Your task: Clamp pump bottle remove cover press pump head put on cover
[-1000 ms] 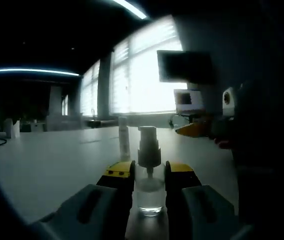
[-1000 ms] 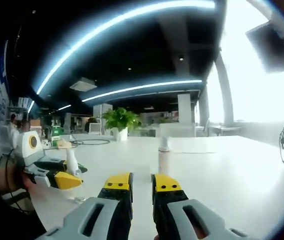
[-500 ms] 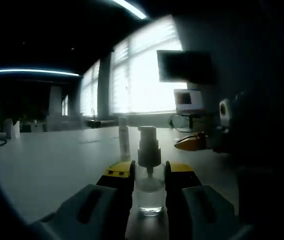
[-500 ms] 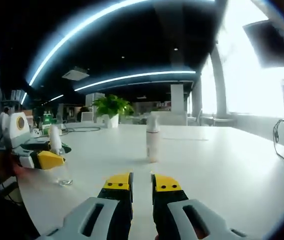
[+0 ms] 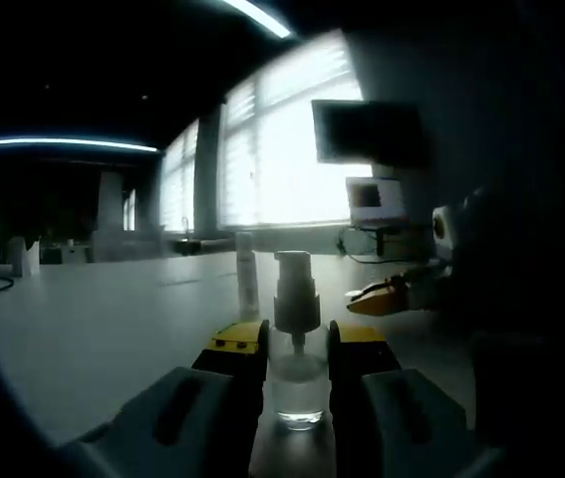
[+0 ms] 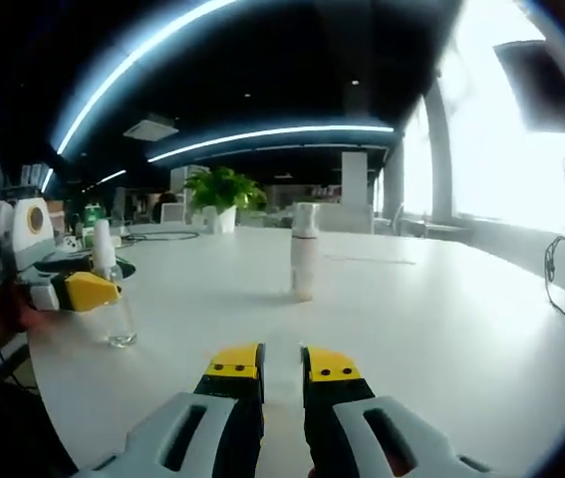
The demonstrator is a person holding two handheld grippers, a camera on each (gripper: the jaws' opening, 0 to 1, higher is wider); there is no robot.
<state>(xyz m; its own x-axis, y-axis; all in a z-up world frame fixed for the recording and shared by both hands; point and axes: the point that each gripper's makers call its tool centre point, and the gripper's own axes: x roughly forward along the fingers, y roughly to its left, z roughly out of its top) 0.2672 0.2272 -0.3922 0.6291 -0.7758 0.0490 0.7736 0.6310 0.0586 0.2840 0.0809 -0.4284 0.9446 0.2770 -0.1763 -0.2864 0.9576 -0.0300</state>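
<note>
Left gripper view: left gripper (image 5: 296,351) pinches the bottle (image 5: 297,383) standing on the table (image 5: 103,319). Beyond the bottle stands the cover (image 5: 247,274). Right gripper (image 6: 282,366), jaws nearly together and empty, faces the cover.

Potted plant (image 6: 222,189), laptop (image 5: 374,202) and wall monitor (image 5: 367,131) beyond white table (image 6: 441,319).

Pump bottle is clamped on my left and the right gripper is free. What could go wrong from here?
1. The left gripper grips the clear pump bottle low on its body, so a press on the tall pump head could tilt it.
2. The right gripper looks nearly shut and empty; it may need opening first.
3. The cover stands upright, alone on the table; a clumsy approach might topple it.
</note>
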